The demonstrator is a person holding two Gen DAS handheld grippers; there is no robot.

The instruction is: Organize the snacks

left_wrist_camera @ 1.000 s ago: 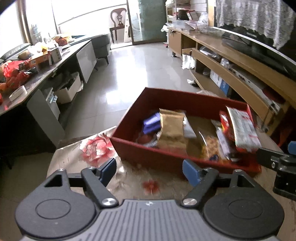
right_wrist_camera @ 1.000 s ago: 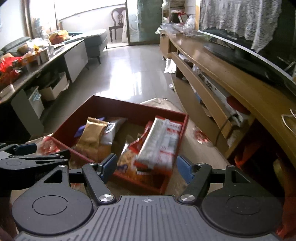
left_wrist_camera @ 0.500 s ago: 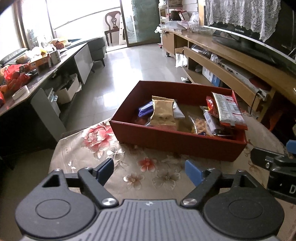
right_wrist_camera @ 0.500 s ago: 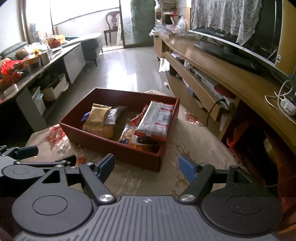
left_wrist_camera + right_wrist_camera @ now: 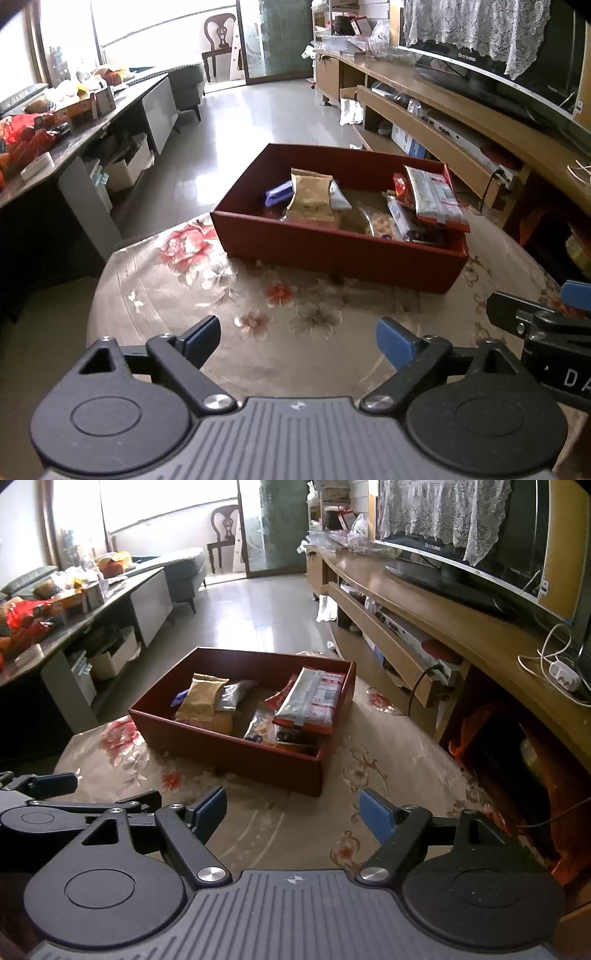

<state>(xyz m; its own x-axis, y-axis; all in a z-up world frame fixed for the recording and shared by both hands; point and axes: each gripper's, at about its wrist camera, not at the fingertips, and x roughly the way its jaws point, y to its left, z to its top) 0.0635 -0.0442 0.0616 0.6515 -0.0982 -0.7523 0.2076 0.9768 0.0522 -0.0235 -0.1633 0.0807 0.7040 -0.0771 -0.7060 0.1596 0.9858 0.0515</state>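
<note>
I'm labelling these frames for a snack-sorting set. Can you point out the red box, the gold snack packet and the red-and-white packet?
red box (image 5: 332,254): left wrist view, its near outer wall.
gold snack packet (image 5: 310,197): left wrist view, middle of its face.
red-and-white packet (image 5: 312,698): right wrist view, middle of its top face.

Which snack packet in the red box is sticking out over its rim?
The long red-and-white packet at the box's right end. It lies on the other snacks and overhangs the rim, while the gold packet sits inside.
</note>
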